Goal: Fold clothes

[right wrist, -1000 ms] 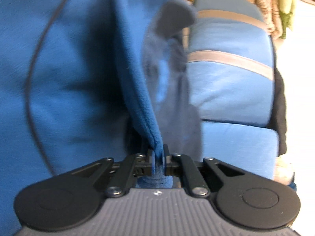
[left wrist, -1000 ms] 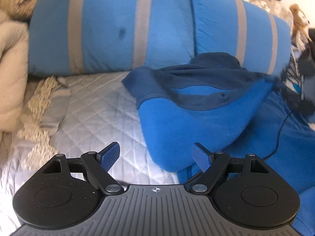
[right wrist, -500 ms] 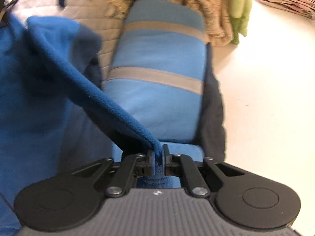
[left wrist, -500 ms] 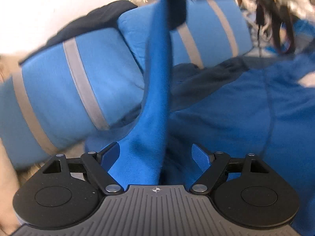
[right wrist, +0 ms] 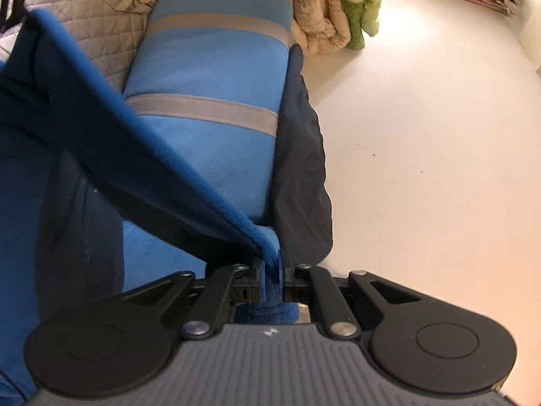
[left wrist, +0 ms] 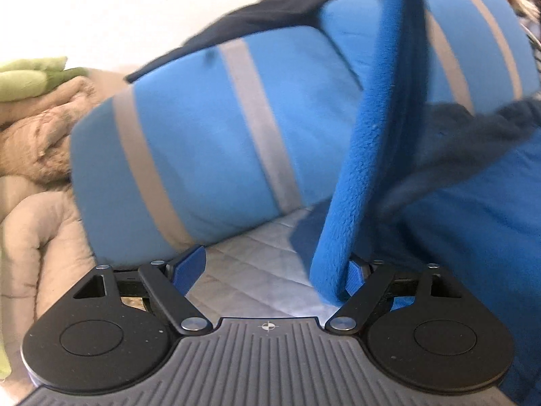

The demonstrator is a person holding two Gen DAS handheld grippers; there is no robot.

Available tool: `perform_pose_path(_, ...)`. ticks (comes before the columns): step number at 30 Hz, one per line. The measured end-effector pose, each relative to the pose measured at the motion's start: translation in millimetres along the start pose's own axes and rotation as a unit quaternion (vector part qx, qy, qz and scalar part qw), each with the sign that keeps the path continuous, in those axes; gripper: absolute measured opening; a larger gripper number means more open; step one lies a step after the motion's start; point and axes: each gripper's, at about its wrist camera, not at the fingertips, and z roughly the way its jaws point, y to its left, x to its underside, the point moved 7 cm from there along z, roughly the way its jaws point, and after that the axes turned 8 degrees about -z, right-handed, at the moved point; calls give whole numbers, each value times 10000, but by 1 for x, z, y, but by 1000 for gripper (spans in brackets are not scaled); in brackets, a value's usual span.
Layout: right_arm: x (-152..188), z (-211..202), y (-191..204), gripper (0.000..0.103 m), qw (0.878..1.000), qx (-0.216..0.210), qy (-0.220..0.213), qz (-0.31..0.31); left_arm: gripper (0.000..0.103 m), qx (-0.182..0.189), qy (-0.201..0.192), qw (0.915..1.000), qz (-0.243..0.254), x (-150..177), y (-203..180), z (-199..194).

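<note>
So up close on the right wrist view, the right gripper [right wrist: 270, 272] is clamped tight on a bunched edge of the blue fleece [right wrist: 175, 169], with a little wad of it poking out behind the pads. From there the fabric stretches taut, up and to the left, toward the rest of the garment, which has a darker navy part [right wrist: 61, 155] hanging under it. On the left wrist view, the left gripper [left wrist: 272, 270] has its jaws spread wide and isn't squeezing anything; a strip of the same fleece [left wrist: 365, 155] hangs down from the top of the frame and its lower end sits right against the inside of the right-hand finger [left wrist: 353, 277], while the other finger [left wrist: 189, 265] is clear of it. Under that is a pale quilted cover [left wrist: 257, 264]. A bit further back are two blue cushions with grey stripes [left wrist: 209, 142], a dark cloth [right wrist: 301, 155] tucked behind them. Off to the side there's a heap of beige blankets [left wrist: 37, 135] and something green and plush [right wrist: 363, 6], and past all that a plain cream floor [right wrist: 422, 135].
</note>
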Motion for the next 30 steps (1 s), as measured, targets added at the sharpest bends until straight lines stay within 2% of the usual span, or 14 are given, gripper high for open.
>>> perform_pose_path(4, -2, 6, -3, 6, 9998, 151, 50, 137, 83, -344, -115, 9977, 571, 5, -9, 1)
perform_pose_path(6, -5, 9, -6, 6, 9996, 218, 32, 195, 83, -350, -179, 9961, 793, 12, -15, 0)
perform_pose_path(12, -20, 23, -15, 6, 9984, 471, -5, 321, 82, 223, 222, 9979, 575, 24, -30, 6)
perform_pose_path(17, -32, 34, -28, 6, 9970, 622, 1, 452, 82, 400, 427, 9961, 659, 35, -46, 12)
perform_pose_path(20, -32, 40, -36, 6, 9962, 690, 32, 524, 82, 559, 609, 9959, 366, 37, -48, 22)
perform_pose_path(23, -24, 46, -37, 6, 9960, 698, 115, 550, 82, 656, 723, 9951, 183, 37, -48, 27)
perform_pose_path(26, 0, 54, -28, 6, 9966, 582, 320, 494, 83, 426, 682, 9960, 397, 36, -44, 29)
perform_pose_path(30, 46, 63, 2, 6, 9965, 182, 641, 513, 83, 25, 594, 9969, 515, 30, -32, 25)
